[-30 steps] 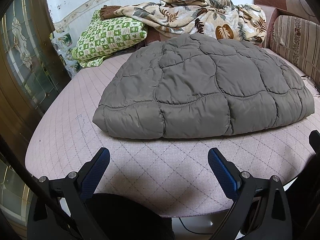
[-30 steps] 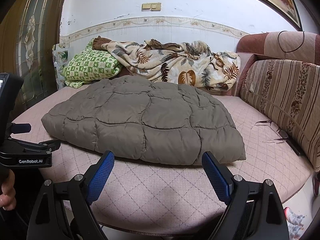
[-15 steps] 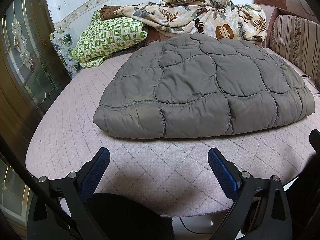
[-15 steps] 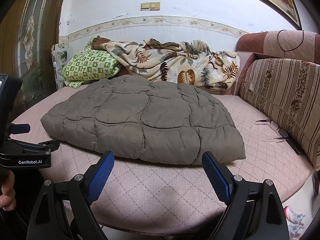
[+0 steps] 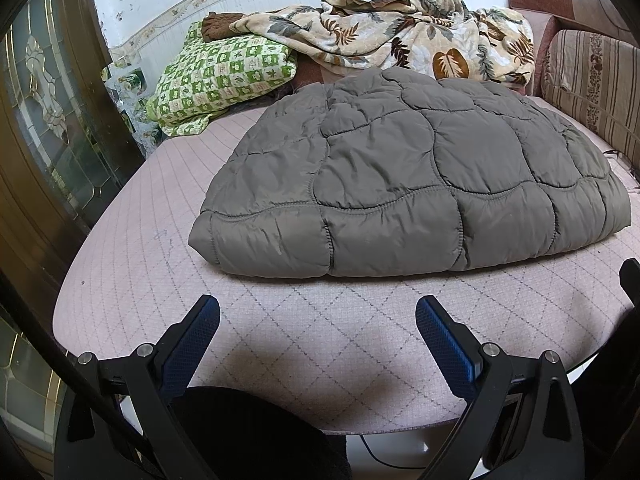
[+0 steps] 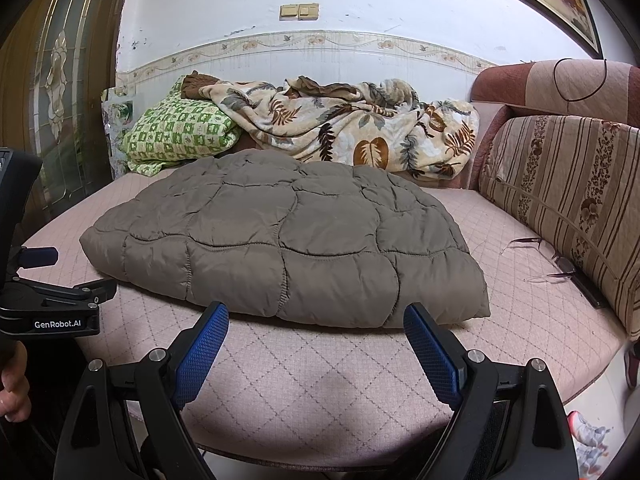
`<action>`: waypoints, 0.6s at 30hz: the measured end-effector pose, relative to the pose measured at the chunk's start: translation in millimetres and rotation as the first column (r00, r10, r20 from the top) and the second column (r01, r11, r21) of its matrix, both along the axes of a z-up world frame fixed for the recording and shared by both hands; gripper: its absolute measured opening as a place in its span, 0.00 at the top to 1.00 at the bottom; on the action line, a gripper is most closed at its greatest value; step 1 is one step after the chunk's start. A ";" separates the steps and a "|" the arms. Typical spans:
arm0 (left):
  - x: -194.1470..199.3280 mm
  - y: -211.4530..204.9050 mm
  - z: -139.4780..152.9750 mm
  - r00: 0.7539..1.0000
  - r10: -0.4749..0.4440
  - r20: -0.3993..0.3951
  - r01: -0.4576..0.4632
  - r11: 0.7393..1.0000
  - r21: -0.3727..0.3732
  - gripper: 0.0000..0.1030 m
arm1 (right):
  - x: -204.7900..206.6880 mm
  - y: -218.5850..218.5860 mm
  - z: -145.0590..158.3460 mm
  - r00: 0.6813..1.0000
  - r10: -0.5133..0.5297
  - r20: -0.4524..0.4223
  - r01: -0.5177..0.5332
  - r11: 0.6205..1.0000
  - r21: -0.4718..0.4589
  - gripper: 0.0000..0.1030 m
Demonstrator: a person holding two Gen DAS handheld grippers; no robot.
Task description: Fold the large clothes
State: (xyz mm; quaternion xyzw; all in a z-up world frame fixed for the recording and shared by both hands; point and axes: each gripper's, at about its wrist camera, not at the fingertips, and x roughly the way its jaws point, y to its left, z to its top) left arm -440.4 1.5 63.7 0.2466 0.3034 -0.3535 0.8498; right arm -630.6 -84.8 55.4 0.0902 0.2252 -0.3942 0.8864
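The left claw (image 5: 318, 320) is held with its blue-padded jaws wide apart and nothing between them, above the near edge of the bed (image 5: 132, 280). The right claw (image 6: 316, 328) is likewise spread and empty, poised just short of the garment's front edge. Beyond both, the grey-brown quilted jacket (image 5: 420, 184) is seen lying on the pink quilted bed cover as a thick, already doubled-over bundle, its rounded fold facing the claws. It is judged to be light but bulky, soft and springy, with a smooth shell that may slip between the pads. A hold is best taken at the stitched near corners, where the padding is thinner and gives purchase. Farther back, a green checked pillow (image 5: 224, 76) and a leaf-patterned blanket (image 5: 400, 32) are piled against the wall.
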 end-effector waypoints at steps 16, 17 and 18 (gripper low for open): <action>3.0 1.8 2.9 0.999 0.019 0.031 -0.020 1.000 0.017 0.05 | -2.3 -1.6 -0.1 1.000 -0.002 0.001 0.002 1.000 0.002 0.11; 4.4 3.4 4.0 0.999 0.033 0.039 -0.034 0.999 0.021 0.05 | -2.9 -1.3 0.0 1.000 -0.005 0.003 0.005 1.000 0.002 0.11; 6.4 4.6 5.0 0.998 0.039 0.040 -0.040 0.999 0.025 0.05 | -4.1 -1.5 0.2 1.000 -0.007 0.004 0.007 1.000 0.003 0.11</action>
